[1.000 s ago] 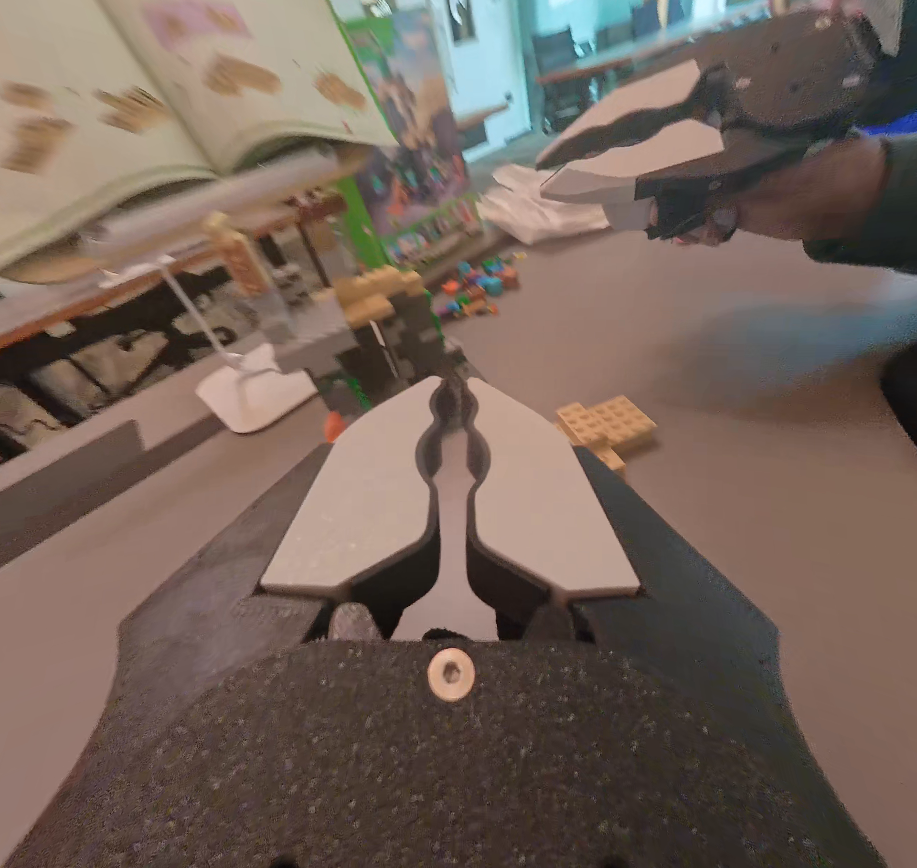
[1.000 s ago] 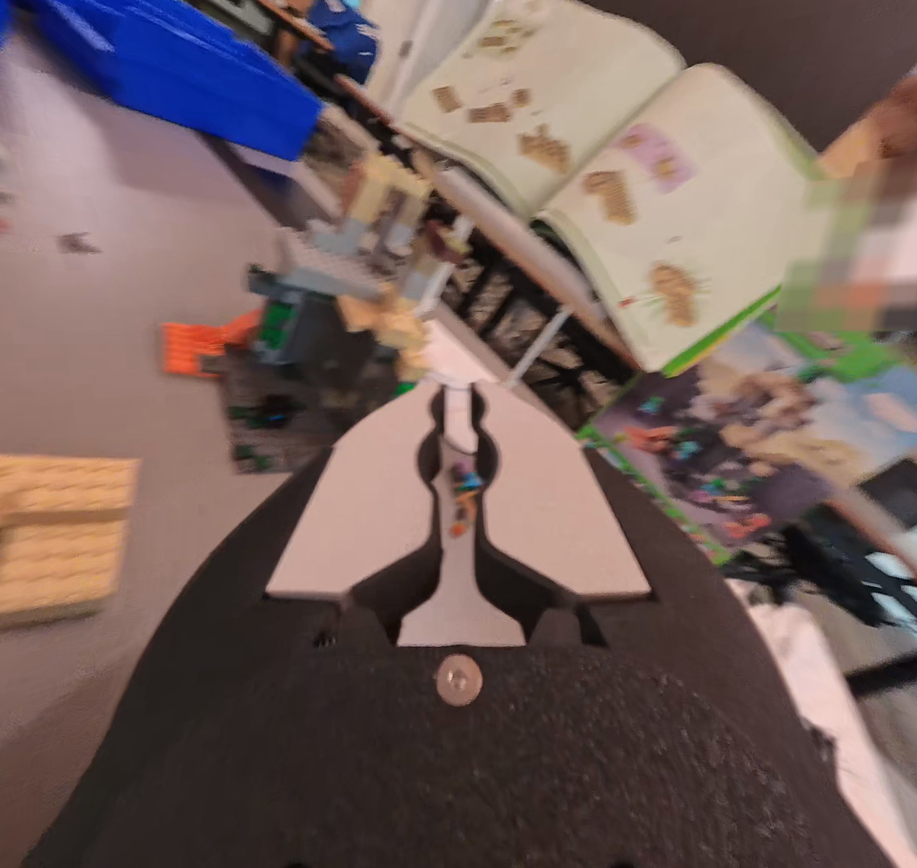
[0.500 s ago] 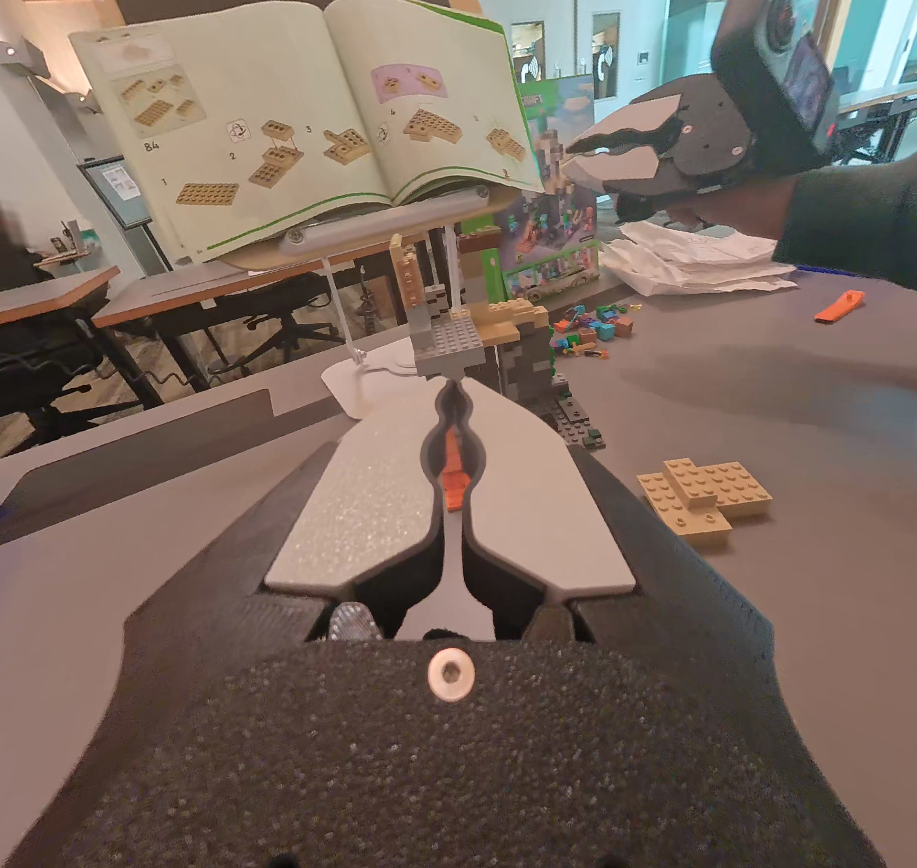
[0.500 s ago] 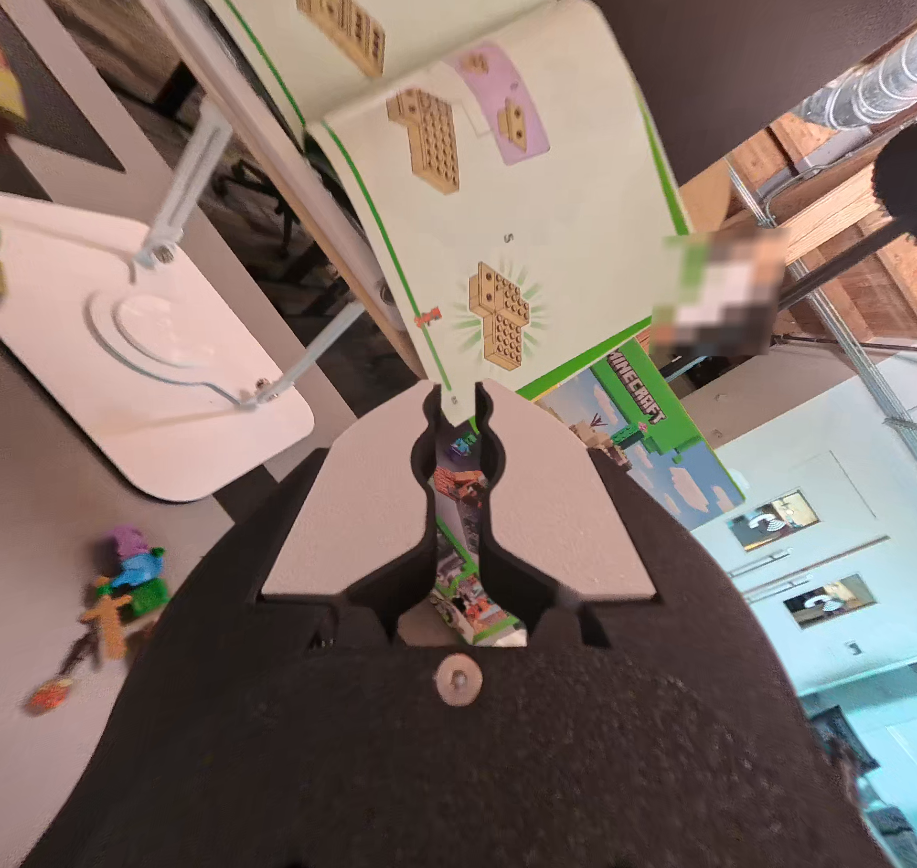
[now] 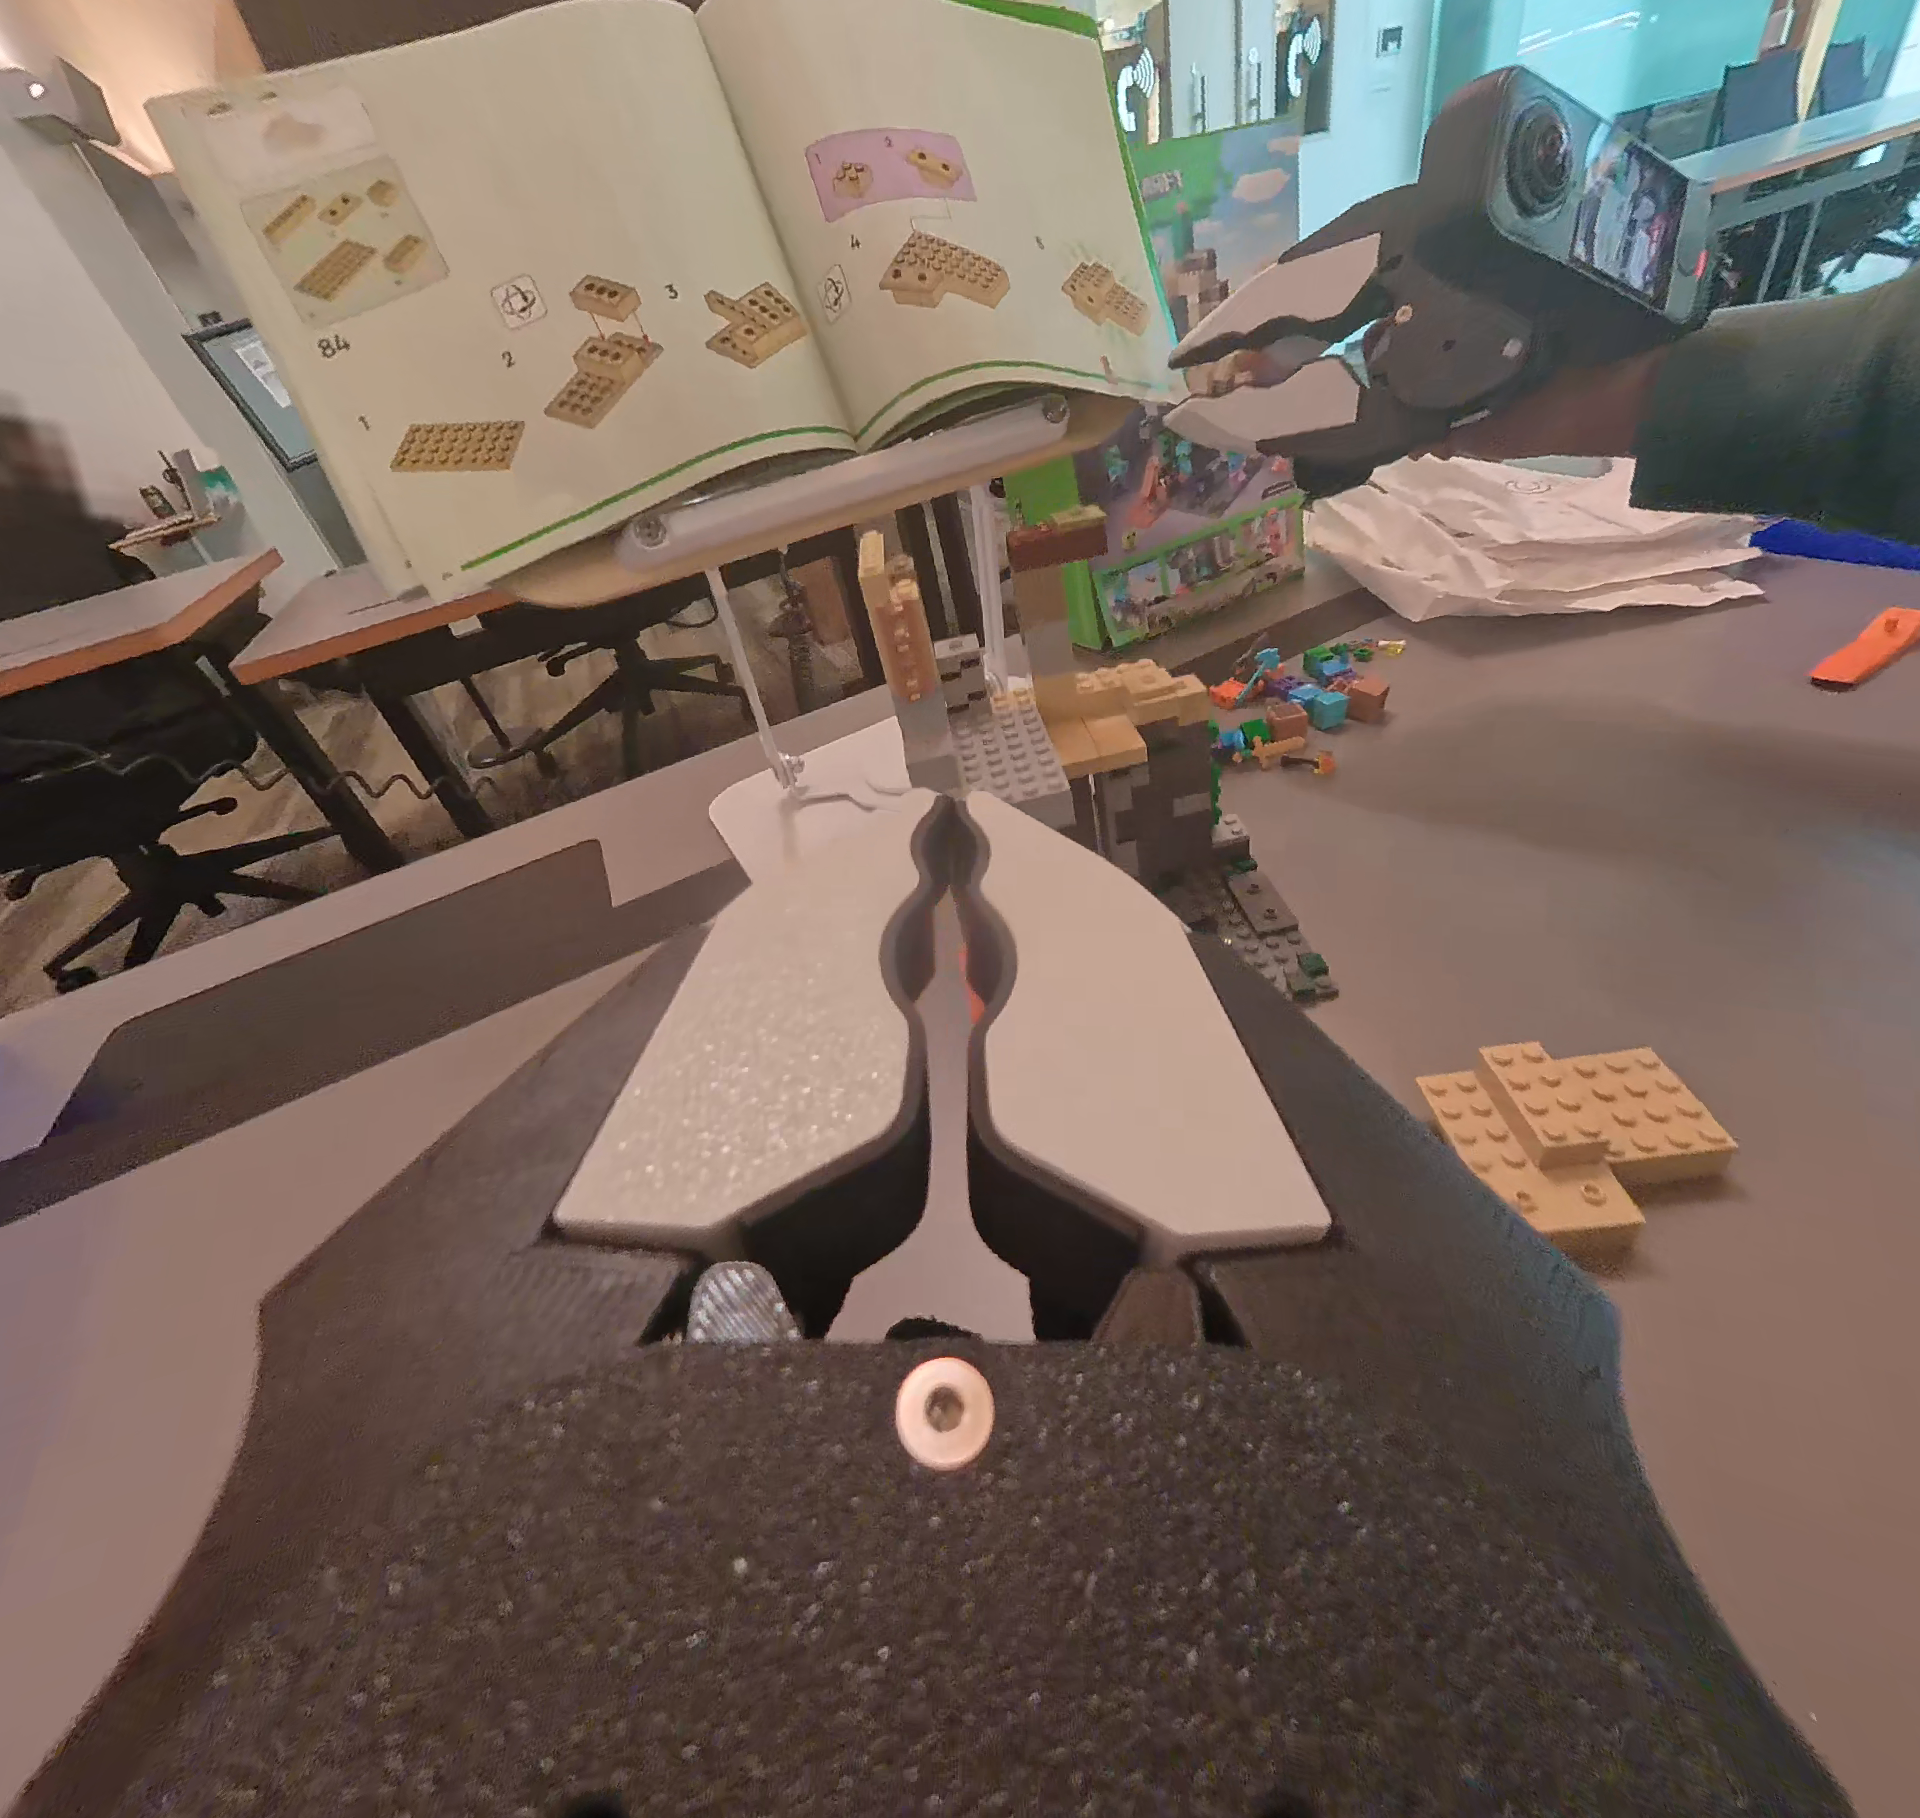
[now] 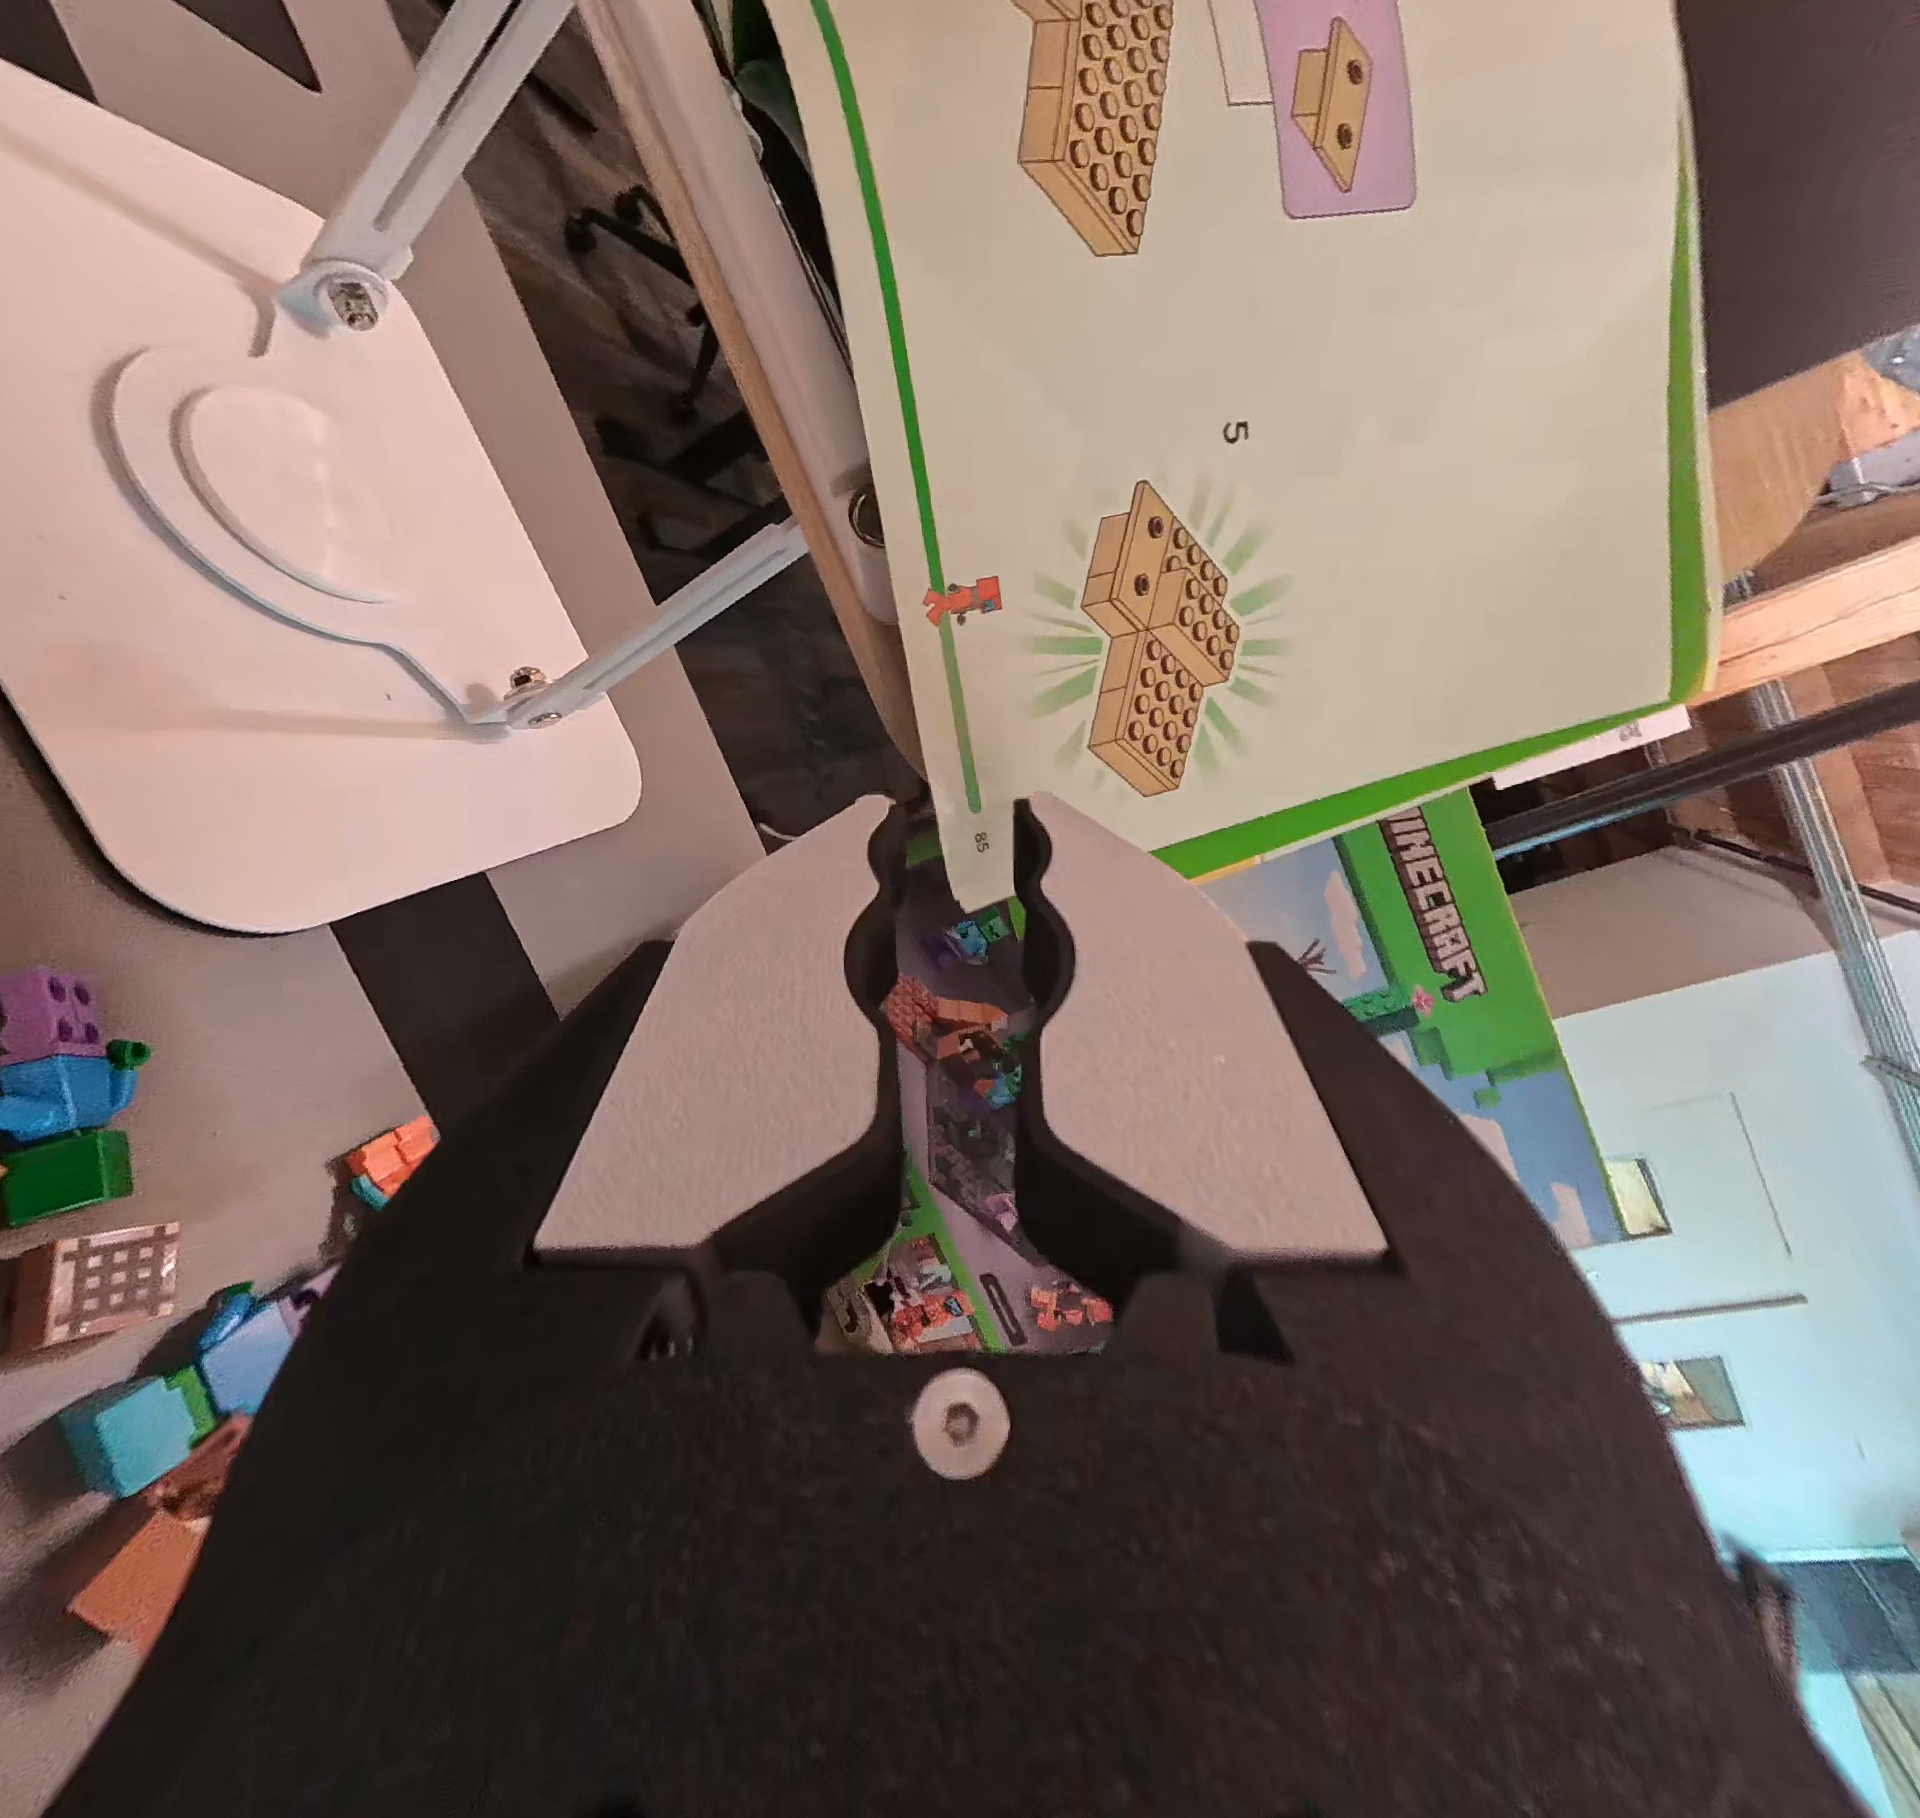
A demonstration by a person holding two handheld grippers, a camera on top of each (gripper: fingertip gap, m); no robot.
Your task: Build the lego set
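The lego build looks well along but unfinished: a partly built model (image 5: 1049, 729) stands just in front of the booklet stand (image 6: 312, 563), a finished tan plate piece (image 5: 1569, 1134) lies on the table to the stand's right, and loose bricks (image 5: 1299, 688) sit scattered beyond, in no container. The right gripper (image 6: 951, 812), fingers spread a little, brackets the bottom corner of the open instruction booklet (image 5: 727, 241) on that stand, seemingly to turn the page. The left gripper (image 5: 948, 812) hovers before the model, fingers nearly pressed together, holding nothing.
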